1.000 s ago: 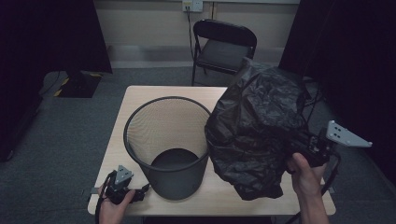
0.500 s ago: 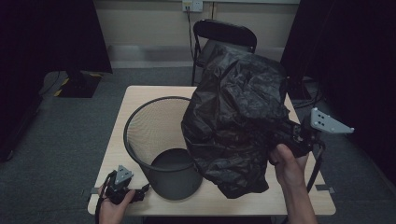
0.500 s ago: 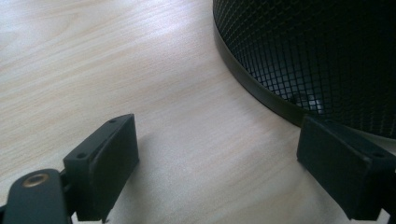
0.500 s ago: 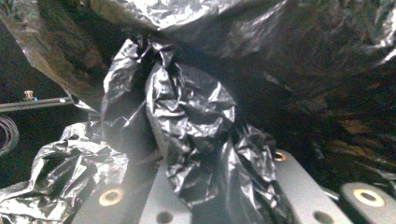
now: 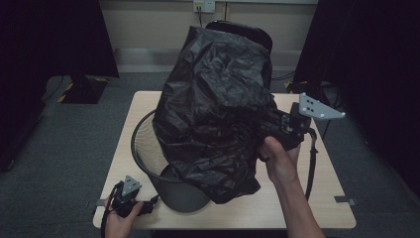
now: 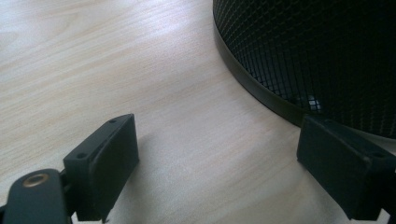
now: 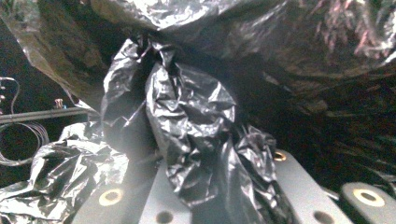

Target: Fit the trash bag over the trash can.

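Black bag (image 5: 218, 109) pinched in right gripper (image 5: 277, 130) jaws; left gripper (image 6: 219, 168) jaws open by bin (image 6: 317, 51).

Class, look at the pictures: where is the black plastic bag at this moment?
In the high view the black plastic bag hangs mid-frame, billowing above the mesh bin on the table, pinched by the right gripper at its right edge.

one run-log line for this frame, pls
right gripper: shut on black bin bag, bag raised over mesh bin | left gripper: open, empty, resting on table beside bin | bag not yet inside bin
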Tool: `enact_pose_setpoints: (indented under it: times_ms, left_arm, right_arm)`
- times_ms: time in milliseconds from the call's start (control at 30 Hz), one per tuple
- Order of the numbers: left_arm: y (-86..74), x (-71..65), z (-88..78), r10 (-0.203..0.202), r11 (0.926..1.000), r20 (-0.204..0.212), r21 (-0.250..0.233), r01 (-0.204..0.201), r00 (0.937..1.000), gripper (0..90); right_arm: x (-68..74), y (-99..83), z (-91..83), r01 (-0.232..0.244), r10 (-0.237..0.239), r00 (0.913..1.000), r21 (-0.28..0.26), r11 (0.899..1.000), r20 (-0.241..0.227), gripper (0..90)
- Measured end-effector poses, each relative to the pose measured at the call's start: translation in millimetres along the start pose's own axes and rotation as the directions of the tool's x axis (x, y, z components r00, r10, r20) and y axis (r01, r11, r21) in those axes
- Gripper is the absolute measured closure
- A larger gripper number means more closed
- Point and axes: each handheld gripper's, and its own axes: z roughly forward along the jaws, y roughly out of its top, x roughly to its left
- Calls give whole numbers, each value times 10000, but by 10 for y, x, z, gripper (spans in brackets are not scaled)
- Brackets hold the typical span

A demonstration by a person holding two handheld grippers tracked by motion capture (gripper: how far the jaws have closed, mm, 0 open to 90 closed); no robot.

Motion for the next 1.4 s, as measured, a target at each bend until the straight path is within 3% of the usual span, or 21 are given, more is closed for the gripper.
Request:
enact_pose_setpoints:
  times_ms: [200,300,433,600,667,700,767,800,833,867,900,967,1067,1200,1333,1400]
  left_arm:
    - [0,0,0,0,10000,-2,-1,0,10000,123]
    - [0,0,0,3,10000,-5,6,-3,10000,123]
    - [0,0,0,2,10000,-7,6,-2,10000,123]
    - [0,1,0,18,10000,-4,8,-18,10000,123]
    - [0,0,0,3,10000,-7,6,-3,10000,123]
    - [0,0,0,3,10000,-8,6,-3,10000,123]
    - [0,0,0,3,10000,-7,6,-3,10000,123]
    - [0,0,0,2,10000,-7,6,-2,10000,123]
    - [0,0,0,3,10000,-7,6,-3,10000,123]
    - [0,0,0,4,10000,-7,7,-4,10000,123]
    - [1,1,-1,18,10000,-5,10,-18,10000,123]
    - [0,1,-1,18,10000,-7,9,-18,10000,123]
    - [0,0,-1,-10,10000,-17,8,10,10000,123]
    - [1,2,-3,-2,10000,-14,16,2,10000,123]
    - [-6,19,-15,-119,9999,-13,-86,119,9999,158]
    - [-10,43,-35,-350,9993,75,-86,351,9994,159]
  right_arm:
    - [130,74,277,-2,5,9977,49,10000,-671,813]
    - [248,49,419,2,28,9919,234,9997,-1271,813]
    - [332,-78,526,115,3,9888,783,9969,-1493,812]
    - [320,-206,649,186,19,9899,1433,9895,-1418,809]
    - [293,-245,715,242,-32,9933,1813,9831,-1153,803]
    - [255,-272,776,325,-124,9963,2386,9706,-850,765]
    - [207,-298,811,292,-163,9987,2788,9599,-484,728]
    - [207,-298,811,292,-163,9987,2788,9599,-484,728]
    - [163,-321,831,365,-215,9985,3144,9486,-511,695]
    - [153,-331,836,402,-285,9988,3251,9448,-406,657]
    - [153,-331,836,402,-285,9988,3251,9448,-406,657]
    - [157,-343,846,447,-487,9988,3399,9394,32,466]
    - [139,-330,828,274,-490,9974,3492,9366,532,282]
    - [122,-303,796,181,-446,9967,3506,9364,677,180]
    - [83,-287,778,33,-474,9937,3970,9178,1013,119]
    - [77,-291,774,41,-503,9931,3982,9173,1056,126]
